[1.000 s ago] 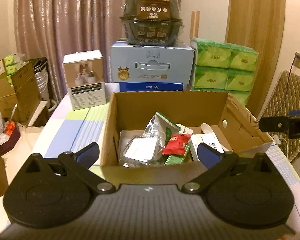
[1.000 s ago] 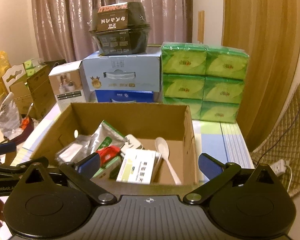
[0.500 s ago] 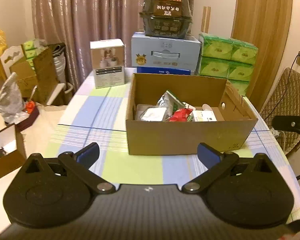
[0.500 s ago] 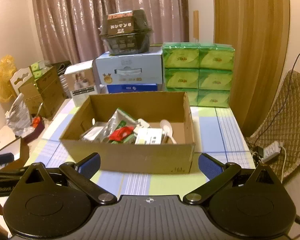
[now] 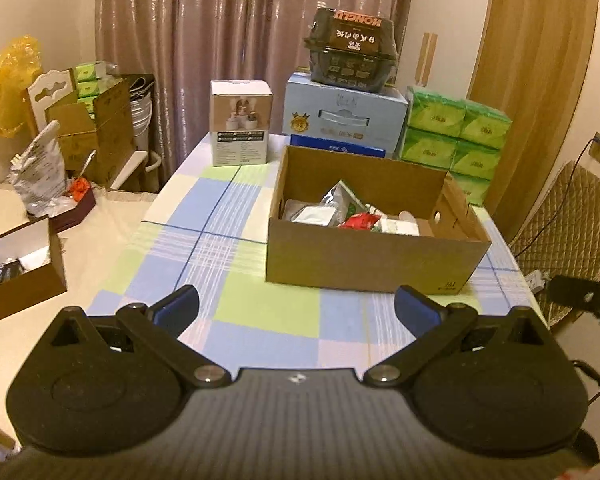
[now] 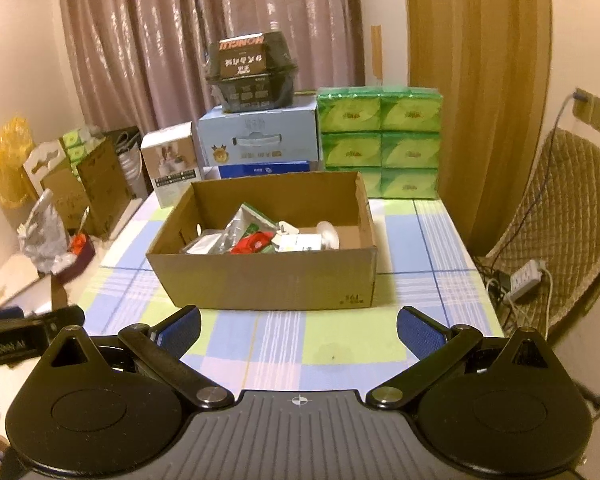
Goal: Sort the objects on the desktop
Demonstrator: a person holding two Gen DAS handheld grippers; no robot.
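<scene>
Both grippers, left point(image 5: 296, 310) & right point(image 6: 299, 330), hang back over the bench's point(image 6: 332, 344) near edge w/ jaws wide, empty. Small items sit heaped in the cardboard box point(image 6: 268, 276) mid-bench; sorting prob. finished.

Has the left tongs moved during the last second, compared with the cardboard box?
Yes. The left tongs has pulled back from the cardboard box, which now looks smaller and farther, with checked tablecloth between.
</scene>
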